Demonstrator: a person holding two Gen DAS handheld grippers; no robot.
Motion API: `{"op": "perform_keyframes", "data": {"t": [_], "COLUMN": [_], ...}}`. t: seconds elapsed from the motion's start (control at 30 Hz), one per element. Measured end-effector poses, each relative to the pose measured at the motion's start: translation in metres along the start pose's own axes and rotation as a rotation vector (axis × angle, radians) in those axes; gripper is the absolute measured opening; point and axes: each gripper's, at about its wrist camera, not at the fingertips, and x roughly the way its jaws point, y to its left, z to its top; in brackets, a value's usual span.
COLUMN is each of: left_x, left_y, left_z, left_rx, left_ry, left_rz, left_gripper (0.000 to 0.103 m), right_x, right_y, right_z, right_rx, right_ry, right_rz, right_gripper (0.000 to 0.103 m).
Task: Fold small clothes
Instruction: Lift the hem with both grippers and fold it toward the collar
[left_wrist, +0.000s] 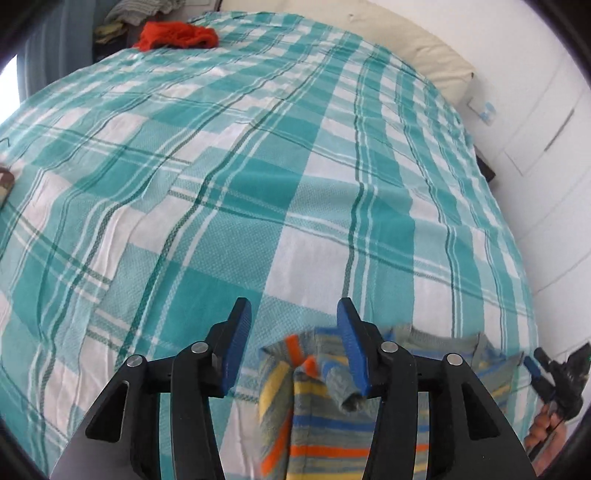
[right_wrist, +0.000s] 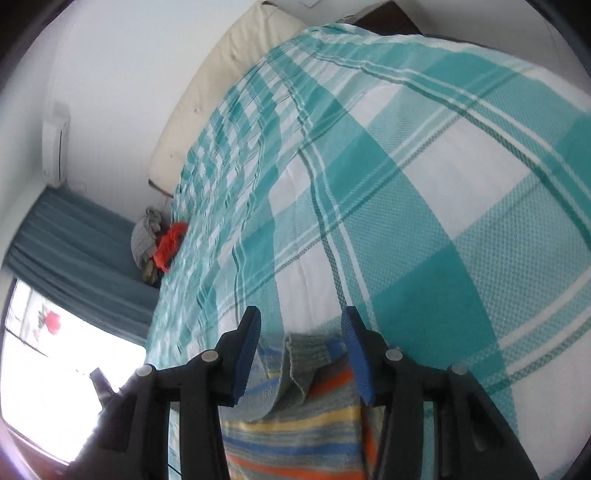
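While the striped garment (left_wrist: 317, 424) lies at the near edge of the plaid bedspread (left_wrist: 221, 184), its long axis running sideways between the tongs, the left gripper (left_wrist: 295, 347) and right gripper (right_wrist: 301, 354) are held parted, nothing clamped

Striped garment (left_wrist: 317, 417) is blurred and cut off at 6 o'clock; brown item (left_wrist: 5, 184) cropped at 9 o'clock.

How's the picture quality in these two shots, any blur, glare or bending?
Left wrist view: sharp checked bedspread bulging from fisheye; striped garment near the lens smeared. Right wrist view: window at lower left blown out white; bedspread's far edge by the red cloth is blurred; dark vignette in corners.
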Motion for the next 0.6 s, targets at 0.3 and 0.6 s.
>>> {"op": "perform_keyframes", "data": {"t": [0.3,0.6], "left_x": [0.061,0.003], "left_y": [-0.066,-0.049], "left_z": [-0.054,-0.016], "left_rx": [0.315,0.105], "left_ry": [0.322,0.060], "left_rz": [-0.080,-0.094], "left_gripper": [0.073,0.073], "right_x": [0.081,0.046], "right_y": [0.063,0.106], "right_z": [-0.061,-0.030], "right_rx": [-0.466,-0.405], "right_ry": [0.521,0.104], "right_rz": [-0.205,-0.155], "right_gripper": [0.041,0.043]}}
